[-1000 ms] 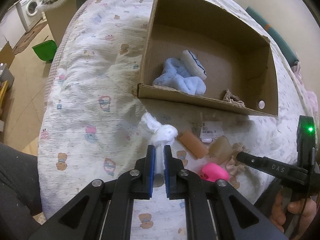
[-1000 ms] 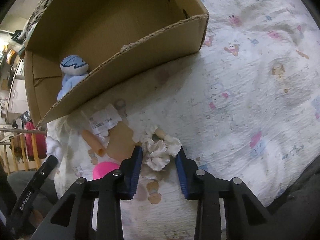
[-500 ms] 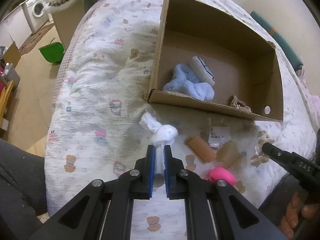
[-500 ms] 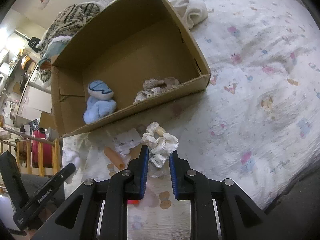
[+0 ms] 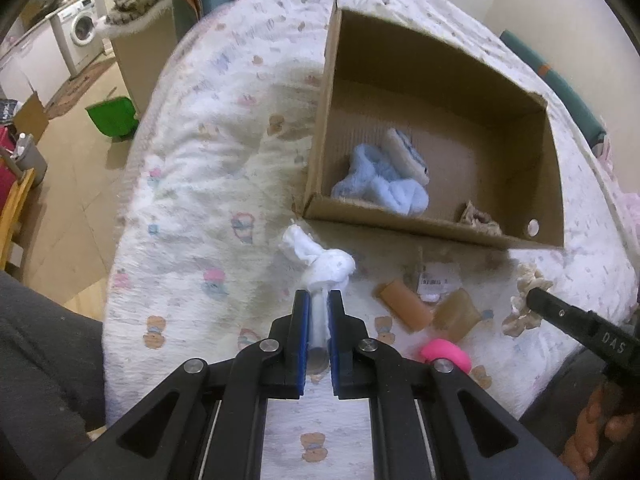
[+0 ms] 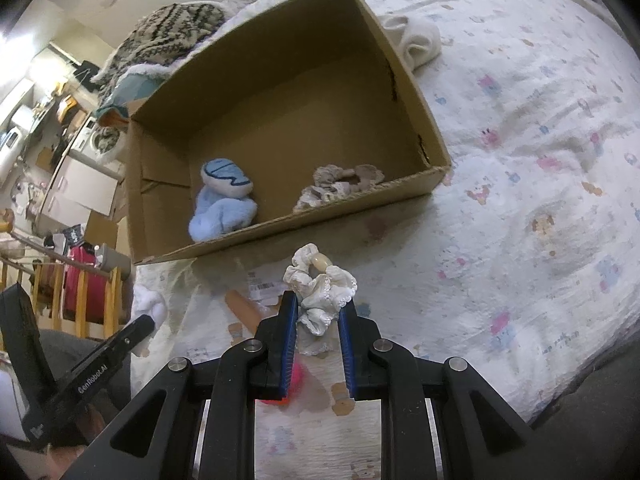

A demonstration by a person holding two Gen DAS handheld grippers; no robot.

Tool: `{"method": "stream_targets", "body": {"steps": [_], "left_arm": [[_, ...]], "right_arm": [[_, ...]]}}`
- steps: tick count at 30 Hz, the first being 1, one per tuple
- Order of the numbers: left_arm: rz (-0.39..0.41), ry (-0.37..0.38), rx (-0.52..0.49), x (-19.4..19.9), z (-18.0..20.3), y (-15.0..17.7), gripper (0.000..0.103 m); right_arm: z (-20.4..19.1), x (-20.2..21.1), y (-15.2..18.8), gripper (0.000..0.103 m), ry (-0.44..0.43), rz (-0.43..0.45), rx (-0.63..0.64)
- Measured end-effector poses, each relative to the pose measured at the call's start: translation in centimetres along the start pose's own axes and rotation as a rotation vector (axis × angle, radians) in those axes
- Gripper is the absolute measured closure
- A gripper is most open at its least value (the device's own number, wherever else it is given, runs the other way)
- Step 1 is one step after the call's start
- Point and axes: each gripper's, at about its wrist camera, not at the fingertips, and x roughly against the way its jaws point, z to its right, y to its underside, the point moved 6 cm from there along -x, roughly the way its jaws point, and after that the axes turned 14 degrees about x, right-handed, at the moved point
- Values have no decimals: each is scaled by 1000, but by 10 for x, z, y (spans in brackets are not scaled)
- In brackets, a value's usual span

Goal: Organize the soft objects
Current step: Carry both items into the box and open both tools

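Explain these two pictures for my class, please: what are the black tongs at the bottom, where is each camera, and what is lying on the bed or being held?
No robot here: a person holds a hand-held two-finger gripper in each hand, and each gripper carries a wide-angle camera looking along its fingers. One picture comes from the left gripper, shut on a knotted white cloth. The other comes from the right gripper, shut on a frilly white scrunchie. Ahead, on the patterned bedspread, is a cardboard box holding a blue plush toy and a beige scrunchie. A pink object and an orange roll lie loose outside it.
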Motion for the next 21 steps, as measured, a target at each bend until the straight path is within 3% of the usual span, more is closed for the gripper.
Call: {"method": "stream_targets", "body": {"steps": [7,14,21], "left_arm": [[103,41,-8,38,8,-22,95],[219,63,-73,66,30,-64,95],[248,61,-116,61,52,-99,95]], "right_arm": [[-18,36,-17,82,-52,121,87],[-22,64,-47,82,-55,233,102],[-16,68,-86,82,-8,284,129]]}}
